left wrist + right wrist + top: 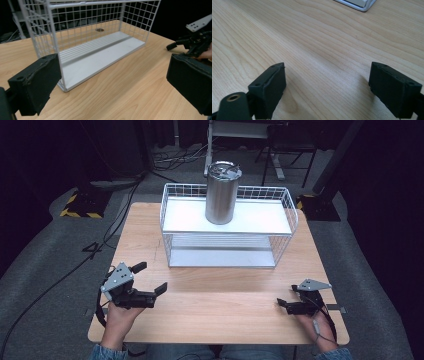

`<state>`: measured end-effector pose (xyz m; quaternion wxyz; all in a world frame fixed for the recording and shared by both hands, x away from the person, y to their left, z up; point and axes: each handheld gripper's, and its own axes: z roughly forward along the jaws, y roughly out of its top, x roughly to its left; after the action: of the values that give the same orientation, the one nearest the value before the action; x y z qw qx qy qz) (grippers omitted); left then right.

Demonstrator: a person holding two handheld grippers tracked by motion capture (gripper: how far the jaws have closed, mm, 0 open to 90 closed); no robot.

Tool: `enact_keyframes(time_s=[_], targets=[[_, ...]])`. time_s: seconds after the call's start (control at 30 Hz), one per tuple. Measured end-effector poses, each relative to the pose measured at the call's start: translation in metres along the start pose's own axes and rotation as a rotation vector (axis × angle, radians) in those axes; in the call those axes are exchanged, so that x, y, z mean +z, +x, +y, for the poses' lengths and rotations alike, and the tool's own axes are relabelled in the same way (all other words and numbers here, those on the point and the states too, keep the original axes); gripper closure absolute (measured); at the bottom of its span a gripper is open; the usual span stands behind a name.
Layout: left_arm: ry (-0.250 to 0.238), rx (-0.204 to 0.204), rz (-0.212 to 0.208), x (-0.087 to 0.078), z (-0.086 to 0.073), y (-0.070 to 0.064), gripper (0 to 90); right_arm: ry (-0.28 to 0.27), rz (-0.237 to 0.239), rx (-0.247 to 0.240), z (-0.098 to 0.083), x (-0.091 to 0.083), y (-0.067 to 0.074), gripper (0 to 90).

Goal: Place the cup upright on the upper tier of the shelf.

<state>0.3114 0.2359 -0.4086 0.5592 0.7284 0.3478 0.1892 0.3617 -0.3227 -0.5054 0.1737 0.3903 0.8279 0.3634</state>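
a wooden desk (220,310) carried a white wire rack (227,227), a steel tumbler (221,192) upright on its top shelf. nearer the person, the left gripper (151,278) and right gripper (286,296) sat well apart, jaws wide open, holding nothing.

We see the rack (227,227) at the upper middle of the frame, on the tabletop (215,305). The tumbler (221,192) stands on its top shelf. Left hand-held gripper (150,280) sits lower left, right hand-held gripper (286,296) lower right, well apart.
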Motion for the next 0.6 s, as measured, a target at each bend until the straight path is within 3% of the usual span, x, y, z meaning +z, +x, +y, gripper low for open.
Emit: enact_keyframes(time_s=[0.13,0.37,0.6], targets=[[0.024,-0.025,0.01,-0.002,-0.012,0.005,0.2,0.0,0.0,0.0,0.0,0.0,0.0,14.6],[0.109,-0.059,0.032,0.003,-0.036,0.012,0.3,0.0,0.0,0.0,0.0,0.0,0.0,14.5],[0.178,-0.071,0.051,0.012,-0.053,0.016,0.6,0.0,0.0,0.0,0.0,0.0,0.0,14.6]])
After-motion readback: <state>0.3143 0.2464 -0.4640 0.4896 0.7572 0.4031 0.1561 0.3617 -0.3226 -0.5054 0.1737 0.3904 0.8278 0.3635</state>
